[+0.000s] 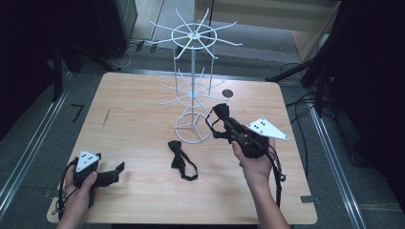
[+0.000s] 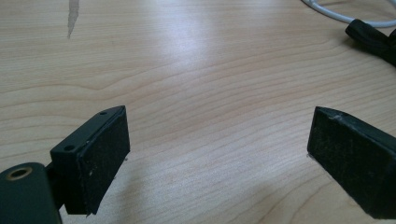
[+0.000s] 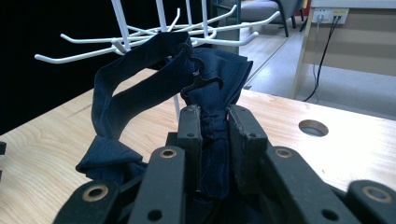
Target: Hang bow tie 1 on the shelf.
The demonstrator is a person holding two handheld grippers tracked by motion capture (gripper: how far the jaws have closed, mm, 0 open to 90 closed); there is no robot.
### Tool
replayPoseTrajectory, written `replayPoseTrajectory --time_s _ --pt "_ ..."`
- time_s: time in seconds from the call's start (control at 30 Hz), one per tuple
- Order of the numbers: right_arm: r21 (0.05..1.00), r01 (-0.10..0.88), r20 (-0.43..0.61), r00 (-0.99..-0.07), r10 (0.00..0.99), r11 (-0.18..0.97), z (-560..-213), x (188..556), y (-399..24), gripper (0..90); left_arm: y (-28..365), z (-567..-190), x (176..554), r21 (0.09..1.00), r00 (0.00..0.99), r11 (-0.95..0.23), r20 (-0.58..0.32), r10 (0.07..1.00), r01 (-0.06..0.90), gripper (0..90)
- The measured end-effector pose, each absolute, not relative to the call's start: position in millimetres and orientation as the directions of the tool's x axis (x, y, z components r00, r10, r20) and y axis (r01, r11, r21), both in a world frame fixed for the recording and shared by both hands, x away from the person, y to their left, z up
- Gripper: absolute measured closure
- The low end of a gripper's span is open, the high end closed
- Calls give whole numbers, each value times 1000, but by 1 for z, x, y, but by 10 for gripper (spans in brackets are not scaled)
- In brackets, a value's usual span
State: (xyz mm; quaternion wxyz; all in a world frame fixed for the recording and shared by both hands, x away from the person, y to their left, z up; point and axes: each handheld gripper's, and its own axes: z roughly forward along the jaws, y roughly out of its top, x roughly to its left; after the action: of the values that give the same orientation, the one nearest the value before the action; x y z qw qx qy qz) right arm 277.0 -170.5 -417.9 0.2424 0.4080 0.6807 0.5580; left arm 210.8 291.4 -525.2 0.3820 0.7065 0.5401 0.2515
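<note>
My right gripper (image 1: 224,119) is shut on a dark navy bow tie (image 3: 212,93) and holds it up just right of the white wire rack (image 1: 192,90). In the right gripper view the tie's strap (image 3: 121,98) loops out to the left, close under the rack's lower prongs (image 3: 140,42), and a small black hook sits on the tie's top. A second black bow tie (image 1: 180,159) lies flat on the wooden table (image 1: 143,124) in front of the rack's ring base. My left gripper (image 1: 118,172) rests low at the table's near left corner, open, with bare wood between its pads (image 2: 100,158).
The rack has two tiers of thin prongs; the upper tier (image 1: 193,33) spreads wide above the table's far edge. A round hole (image 1: 227,93) is cut in the table behind the rack. Cables and dark stands lie on the floor around the table.
</note>
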Motion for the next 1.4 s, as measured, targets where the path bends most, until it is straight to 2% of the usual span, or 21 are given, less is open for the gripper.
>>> replayPoseTrajectory --time_s 1.4 --pt "969 246 129 -560 818 17 -404 263 -175 764 291 -525 211 808 300 -135 -55 952 574 62"
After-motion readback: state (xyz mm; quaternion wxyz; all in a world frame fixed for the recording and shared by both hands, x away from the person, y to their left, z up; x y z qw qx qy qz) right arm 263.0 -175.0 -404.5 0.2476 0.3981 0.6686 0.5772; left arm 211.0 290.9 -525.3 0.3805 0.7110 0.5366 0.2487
